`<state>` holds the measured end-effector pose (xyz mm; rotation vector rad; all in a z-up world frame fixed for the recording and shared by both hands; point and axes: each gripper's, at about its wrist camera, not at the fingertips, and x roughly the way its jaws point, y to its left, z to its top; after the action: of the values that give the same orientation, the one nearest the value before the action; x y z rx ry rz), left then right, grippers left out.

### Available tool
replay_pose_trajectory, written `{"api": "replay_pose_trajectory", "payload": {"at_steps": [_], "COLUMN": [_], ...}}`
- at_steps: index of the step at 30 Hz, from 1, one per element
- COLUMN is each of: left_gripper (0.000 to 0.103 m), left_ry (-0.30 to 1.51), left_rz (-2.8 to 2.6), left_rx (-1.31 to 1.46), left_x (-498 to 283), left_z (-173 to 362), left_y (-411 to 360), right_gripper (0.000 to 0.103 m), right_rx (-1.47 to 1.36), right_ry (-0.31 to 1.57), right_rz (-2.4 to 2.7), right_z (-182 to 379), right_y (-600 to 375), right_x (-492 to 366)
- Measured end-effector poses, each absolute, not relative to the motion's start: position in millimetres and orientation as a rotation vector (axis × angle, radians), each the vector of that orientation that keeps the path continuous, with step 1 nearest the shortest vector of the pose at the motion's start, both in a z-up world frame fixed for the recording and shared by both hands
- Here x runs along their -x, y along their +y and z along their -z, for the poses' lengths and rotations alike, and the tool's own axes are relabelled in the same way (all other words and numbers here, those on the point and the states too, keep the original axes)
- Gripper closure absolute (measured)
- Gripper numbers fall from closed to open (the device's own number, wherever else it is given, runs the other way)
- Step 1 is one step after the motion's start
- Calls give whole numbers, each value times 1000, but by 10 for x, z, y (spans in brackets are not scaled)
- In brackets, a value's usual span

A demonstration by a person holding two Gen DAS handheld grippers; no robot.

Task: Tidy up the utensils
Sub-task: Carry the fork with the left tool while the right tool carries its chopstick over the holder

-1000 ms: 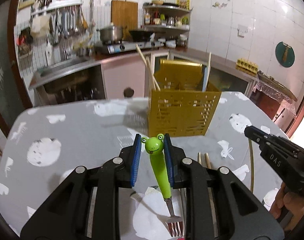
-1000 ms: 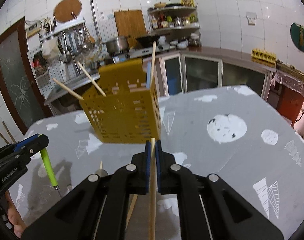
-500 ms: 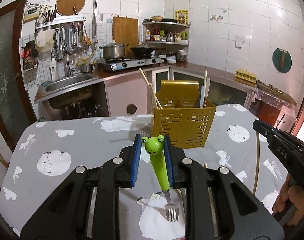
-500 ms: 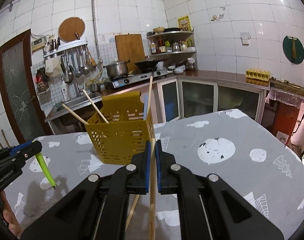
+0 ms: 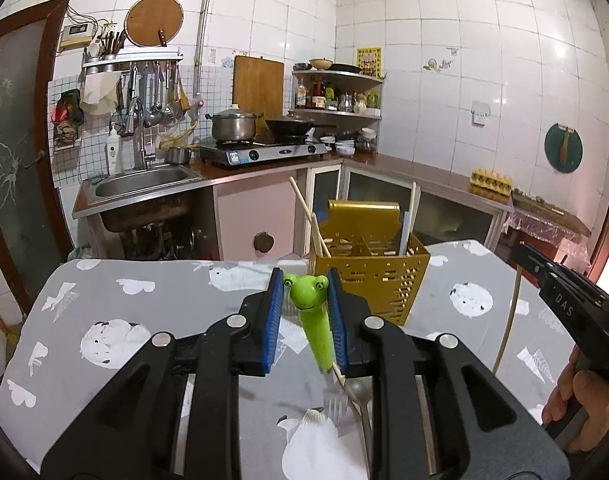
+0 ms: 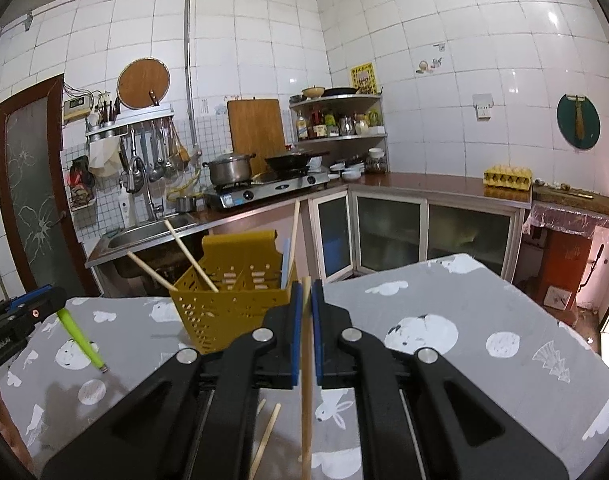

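My left gripper (image 5: pixel 304 300) is shut on a green frog-headed fork (image 5: pixel 312 320), frog head up, metal tines (image 5: pixel 336 402) hanging down, blurred. My right gripper (image 6: pixel 306 312) is shut on a wooden chopstick (image 6: pixel 306 392) that hangs straight down. A yellow perforated utensil holder (image 5: pixel 368 276) (image 6: pixel 232 312) stands on the grey table beyond both grippers, with several chopsticks leaning in its compartments. Both grippers are held above the table, short of the holder. In the right wrist view the left gripper (image 6: pixel 20 316) shows at the left edge with the fork's green handle (image 6: pixel 80 336).
The grey patterned tablecloth (image 5: pixel 144 320) carries loose chopsticks (image 6: pixel 266 440) and a spoon (image 5: pixel 358 396) near its front edge. A person's hand (image 5: pixel 576 408) holds the right gripper. Behind the table stand a sink (image 5: pixel 140 180), a stove with pots (image 5: pixel 260 148) and cabinets.
Both grippers have risen with the fork and the chopstick and tipped up toward level. The holder sits lower and farther off in both views.
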<state>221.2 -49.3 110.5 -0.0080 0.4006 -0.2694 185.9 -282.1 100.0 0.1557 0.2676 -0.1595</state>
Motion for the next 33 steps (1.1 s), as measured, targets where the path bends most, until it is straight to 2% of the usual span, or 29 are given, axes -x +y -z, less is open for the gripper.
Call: {"api": "replay_pose_trajectory", "payload": {"at_steps": [11,33], "left_gripper": [82,82], "left_ry": [340,155], "left_rz": [281,289], "left_rx": [54,55], "left_x": [-2232,-2909], "left_z": [-1390,-2418], "left_y": [-447,-917], "right_gripper": [98,98], "right_rx": [-140,-106], "right_ry": [214,68], "right_rz": [171,147], "right_z": [-1295,-2496], "right_y": [-2864,-2793], "right_x": [-1922,-2628]}}
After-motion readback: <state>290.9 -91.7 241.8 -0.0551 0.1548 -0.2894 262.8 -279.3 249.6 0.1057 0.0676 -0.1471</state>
